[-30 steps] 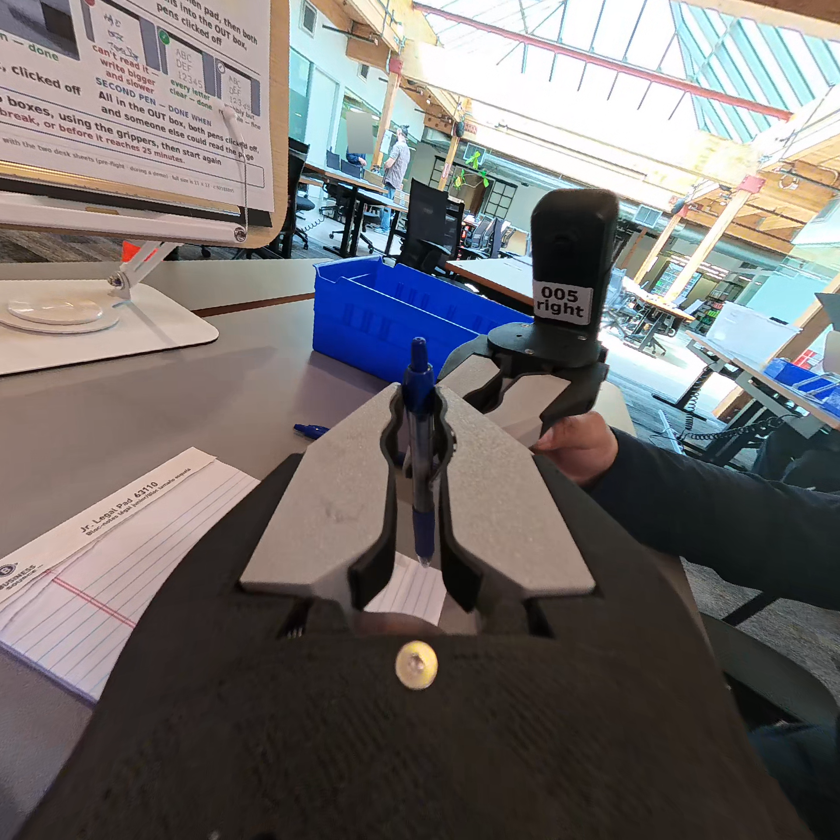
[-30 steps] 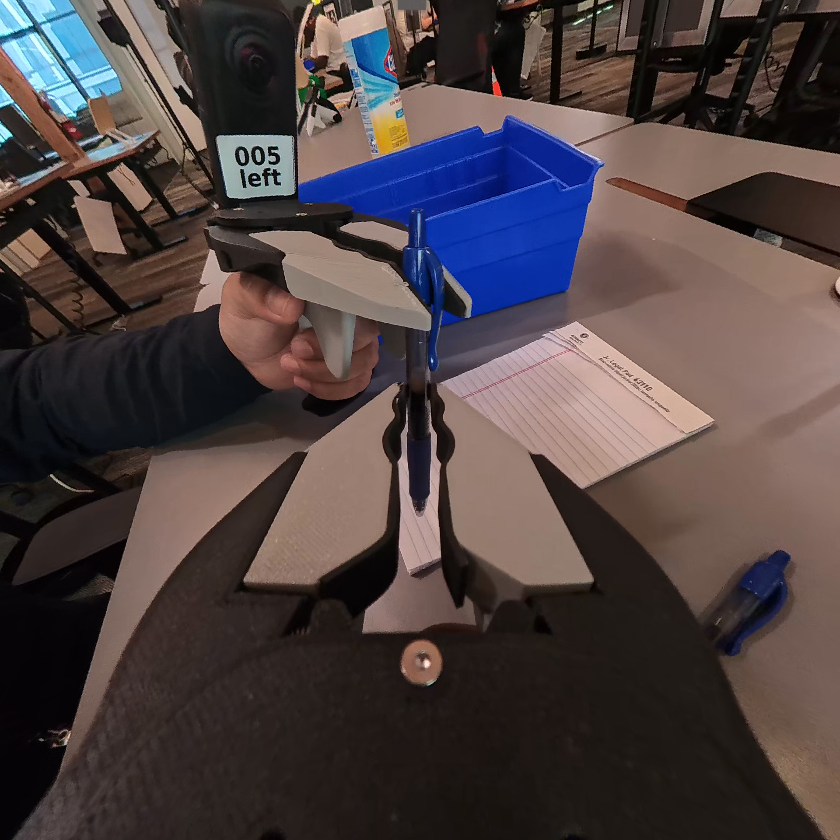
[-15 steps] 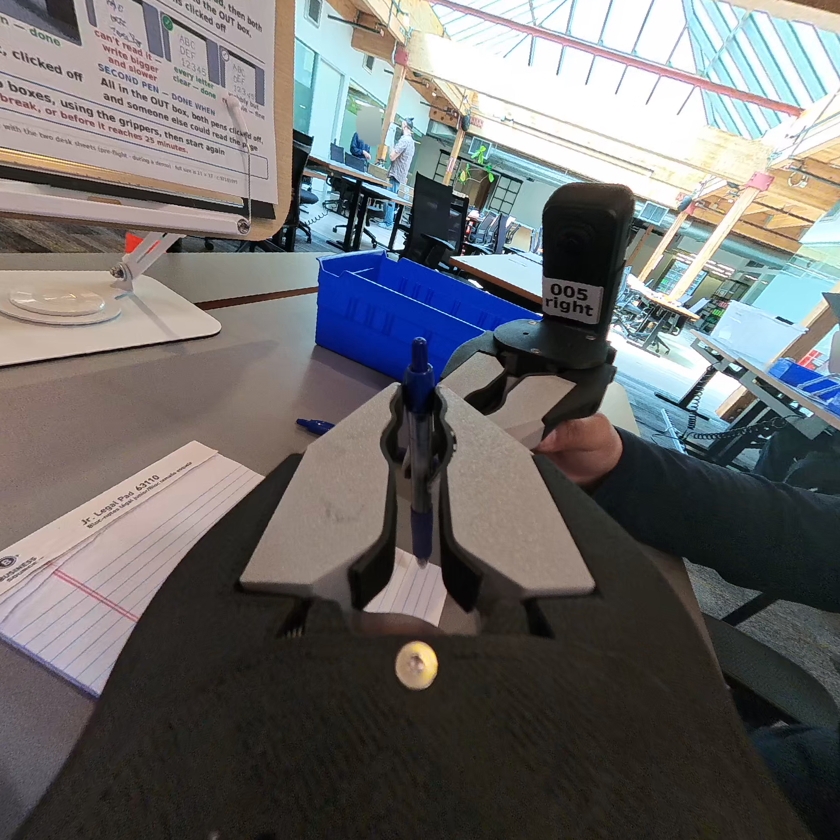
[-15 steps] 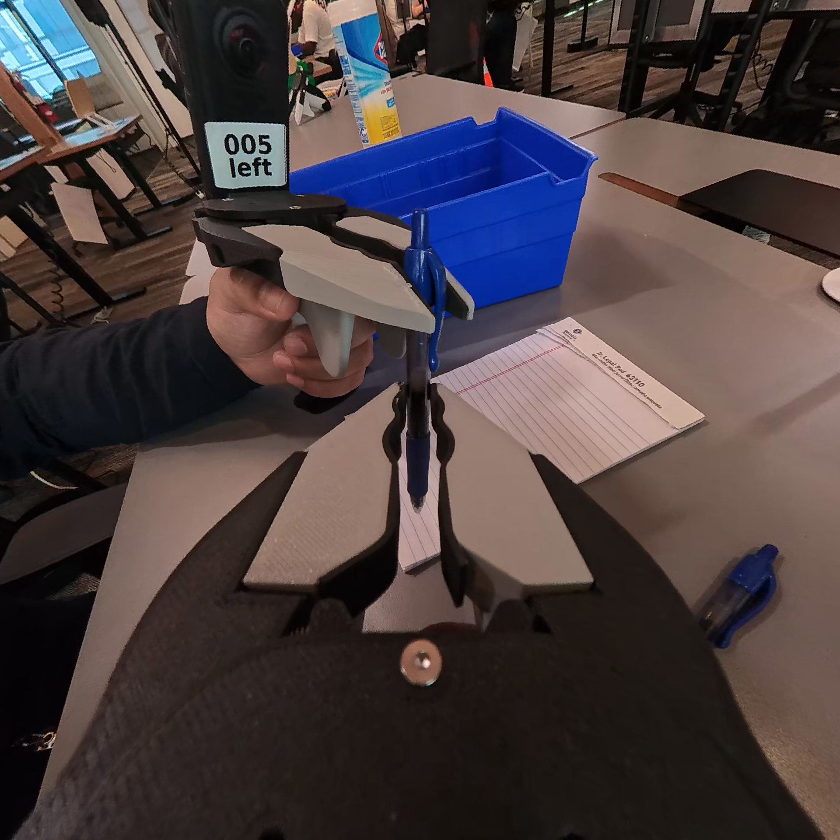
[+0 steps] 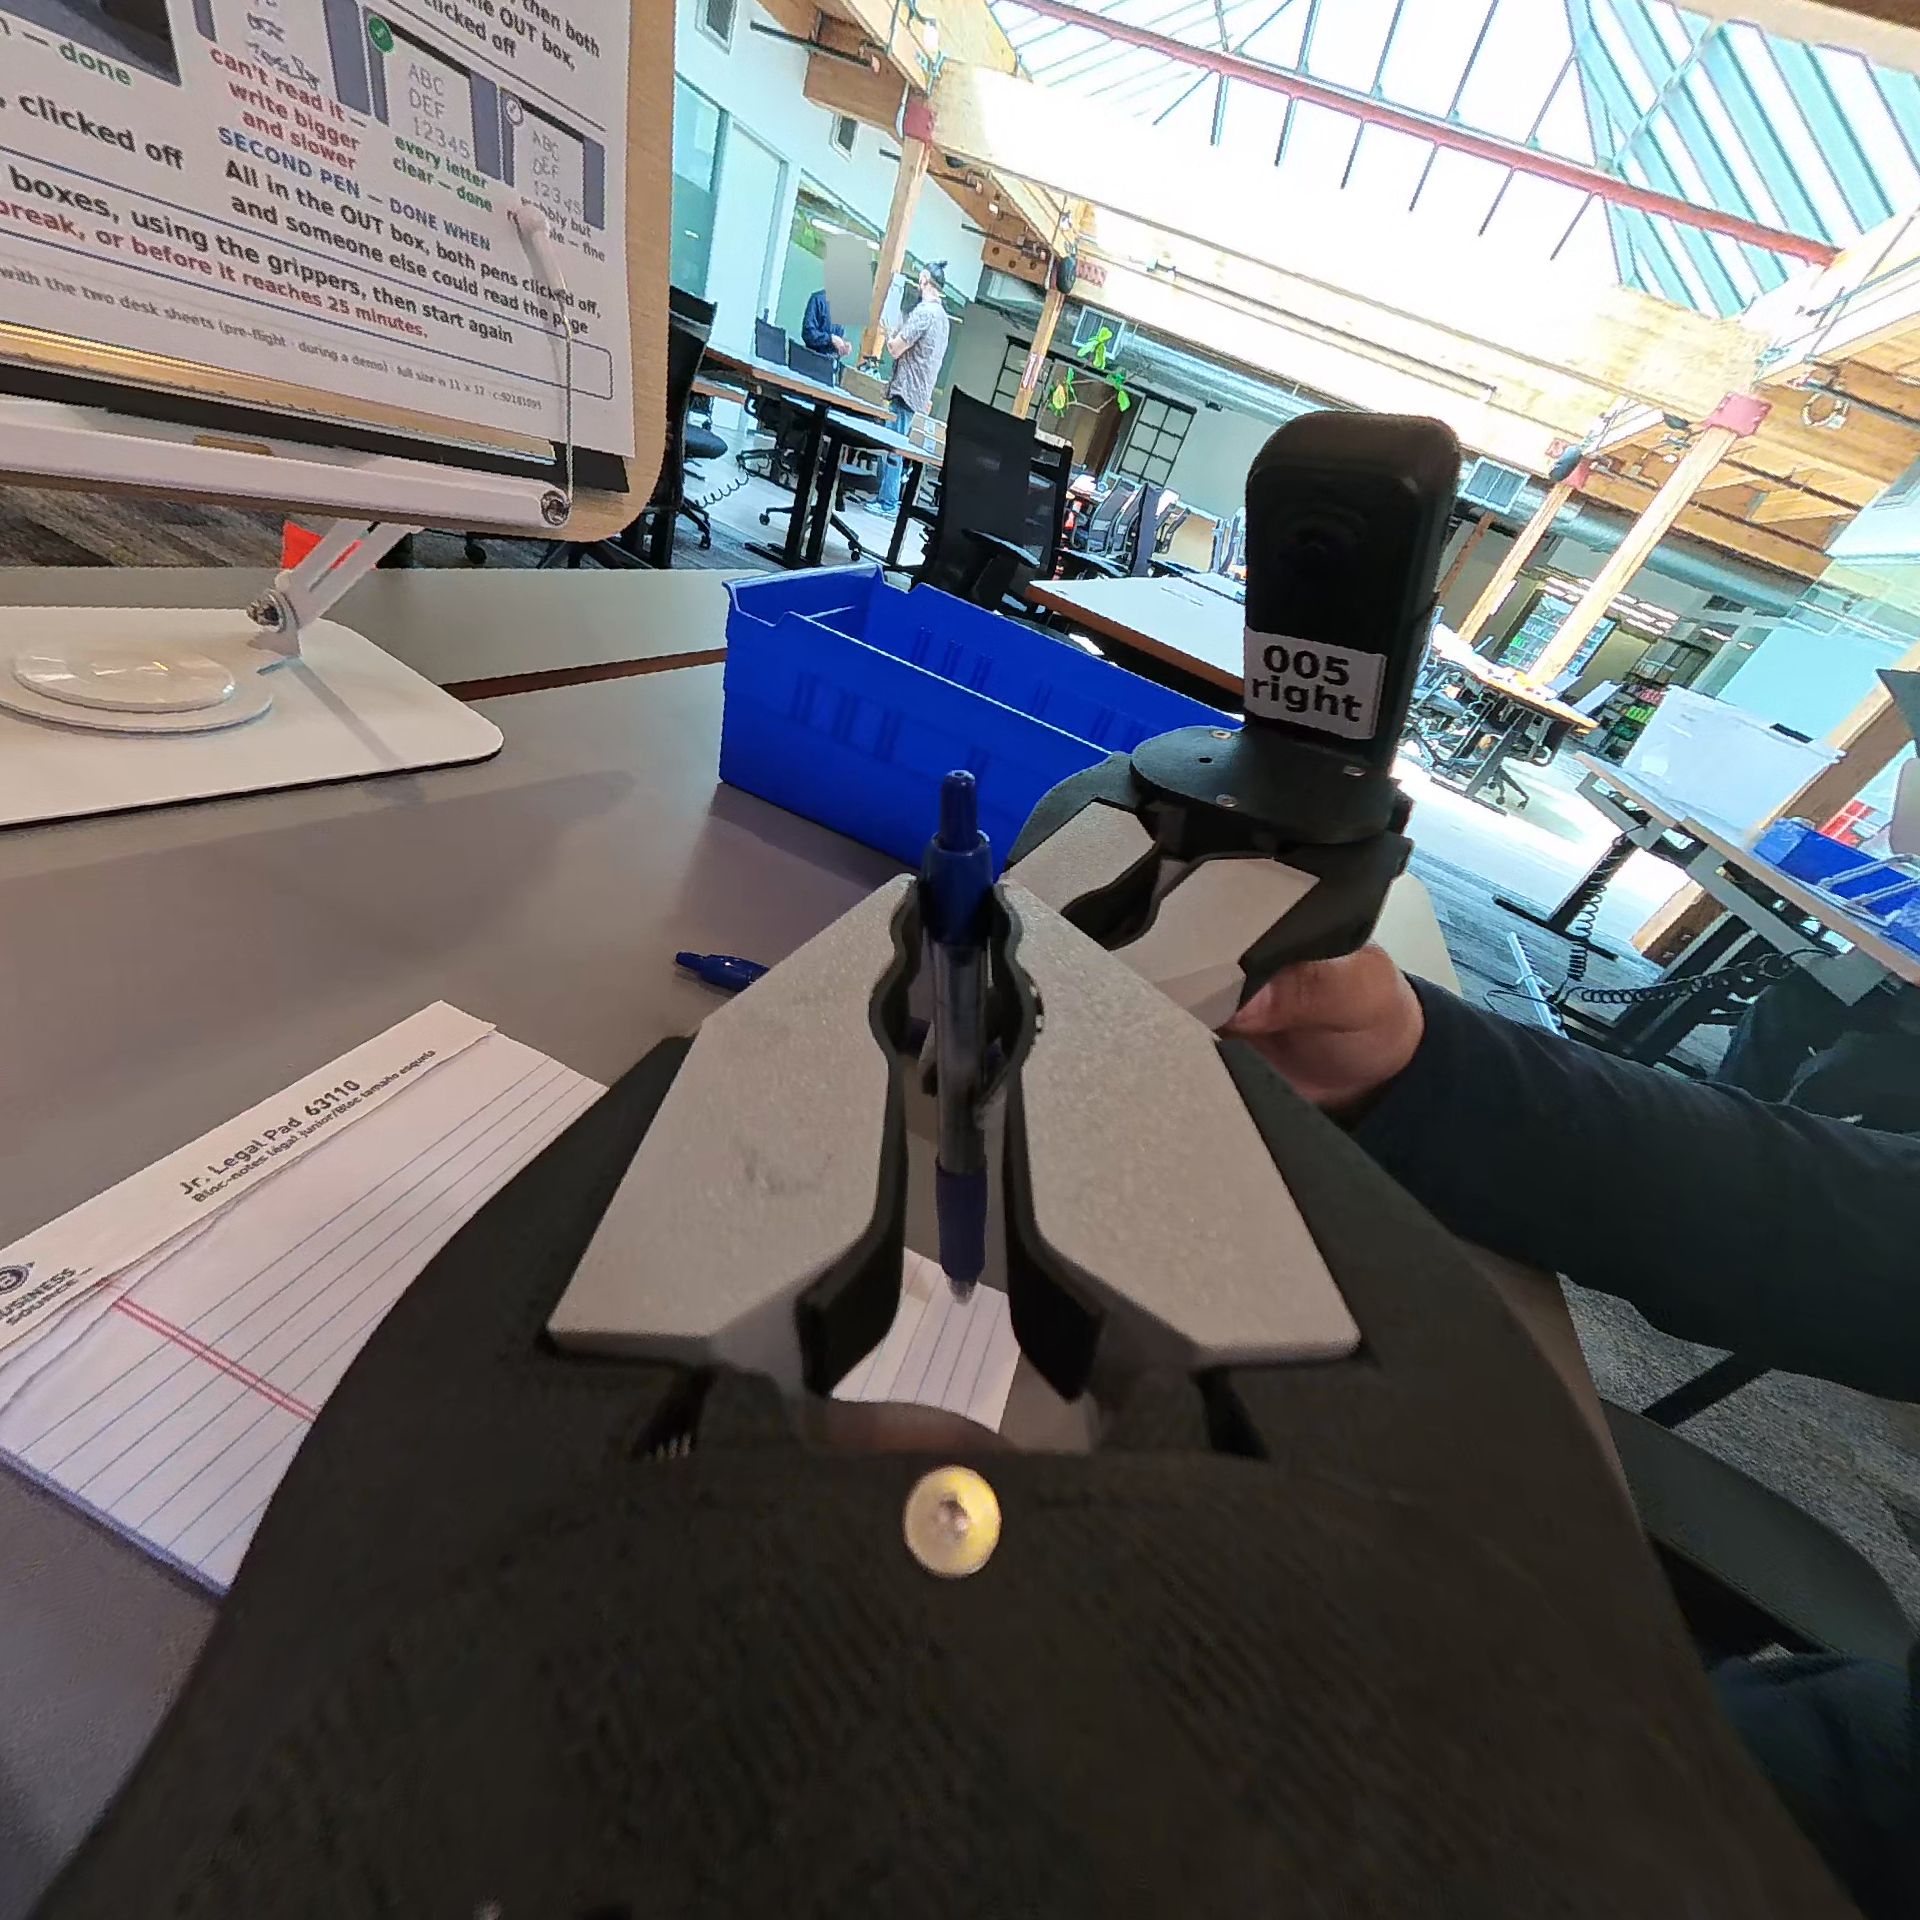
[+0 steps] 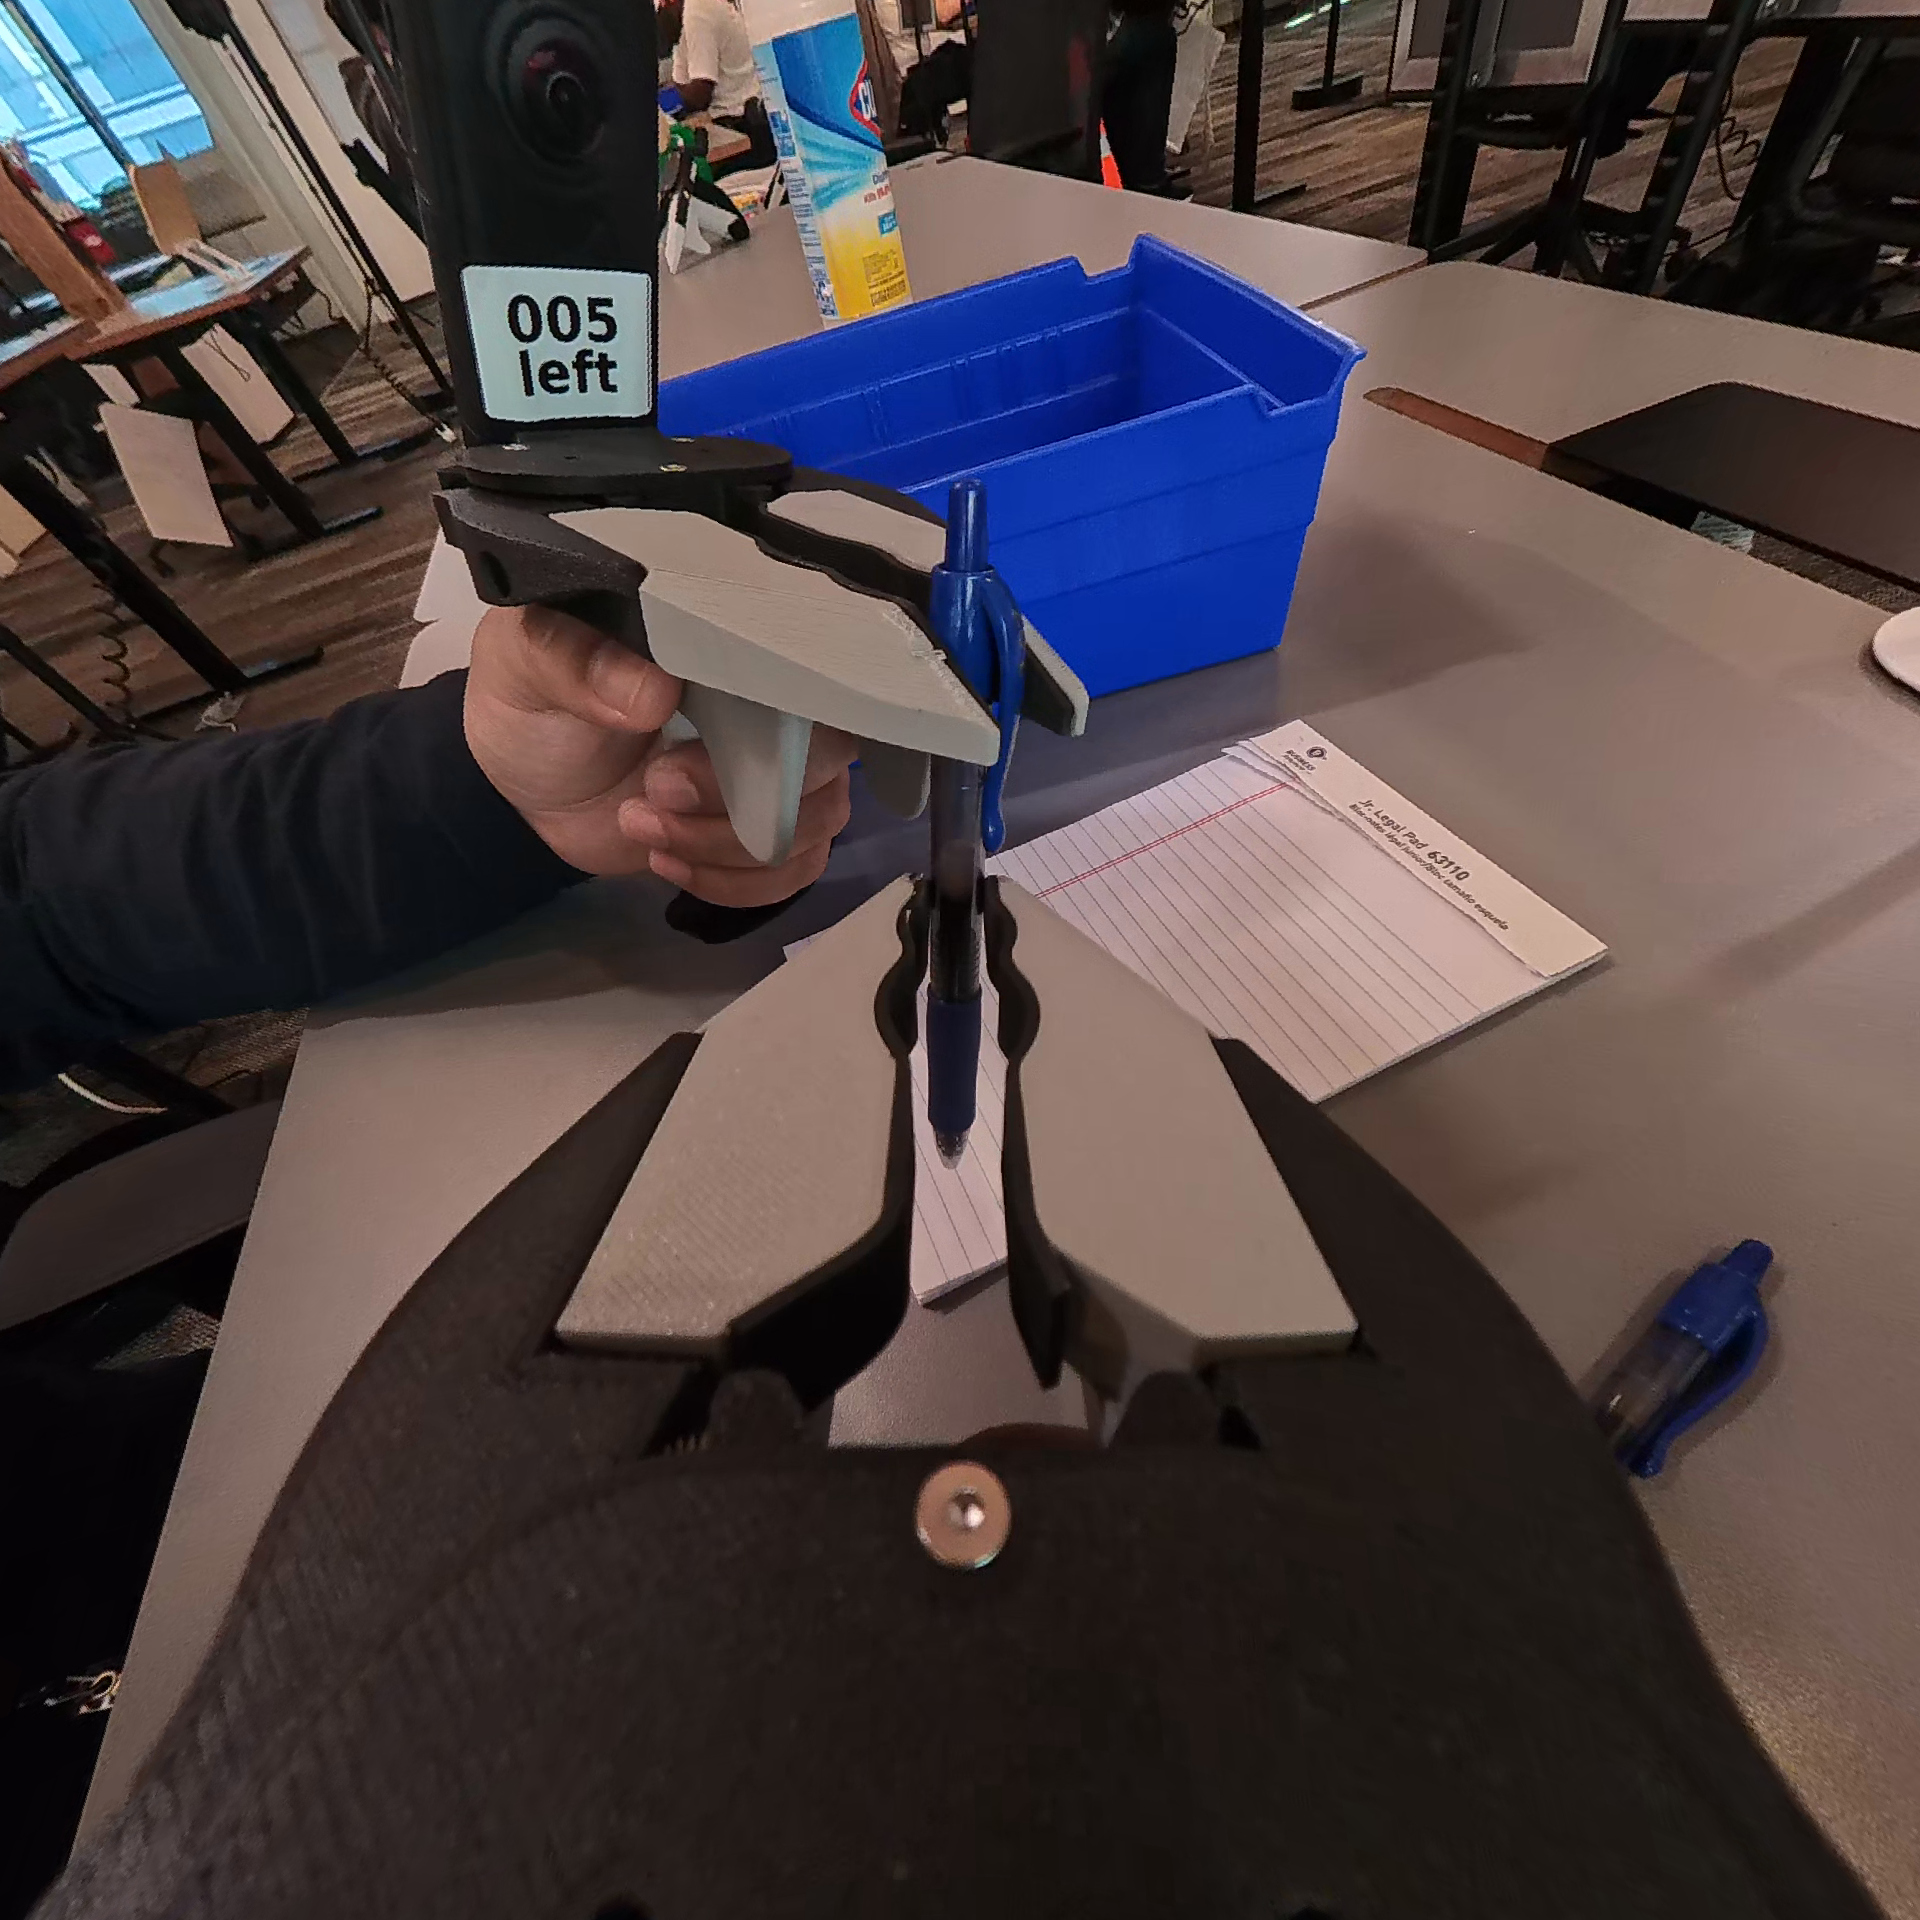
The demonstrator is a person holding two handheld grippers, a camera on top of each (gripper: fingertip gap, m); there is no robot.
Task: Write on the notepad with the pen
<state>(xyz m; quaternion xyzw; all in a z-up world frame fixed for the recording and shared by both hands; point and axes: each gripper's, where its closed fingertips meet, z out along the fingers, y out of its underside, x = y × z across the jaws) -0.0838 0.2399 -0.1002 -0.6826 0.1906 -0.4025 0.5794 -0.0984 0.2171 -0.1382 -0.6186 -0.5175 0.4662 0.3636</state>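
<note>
One blue click pen [image 5: 957, 1039] stands upright, tip down, and both grippers hold it. My left gripper [image 5: 957, 914] is shut on its upper barrel by the clip. It also shows in the right wrist view [image 6: 1003, 686]. My right gripper [image 6: 956, 914] is shut on the pen [image 6: 954, 1018] lower down, just above the dark blue grip. The pen tip hangs just over the near corner of the white lined notepad [image 6: 1299, 914], which lies flat on the grey table. The notepad also shows in the left wrist view [image 5: 260, 1299]. I cannot tell if the tip touches the paper.
A second blue pen [image 6: 1683, 1361] lies on the table right of my right gripper, and it also shows in the left wrist view [image 5: 722, 966]. A blue bin [image 6: 1143, 499] stands behind the pad. A white stand with an instruction sheet [image 5: 208, 707] stands far left. A wipes canister [image 6: 842, 166] stands behind the bin.
Both grippers and the pen have shifted only slightly. Both grips on the pen are unchanged and its tip stays over the pad's corner.
</note>
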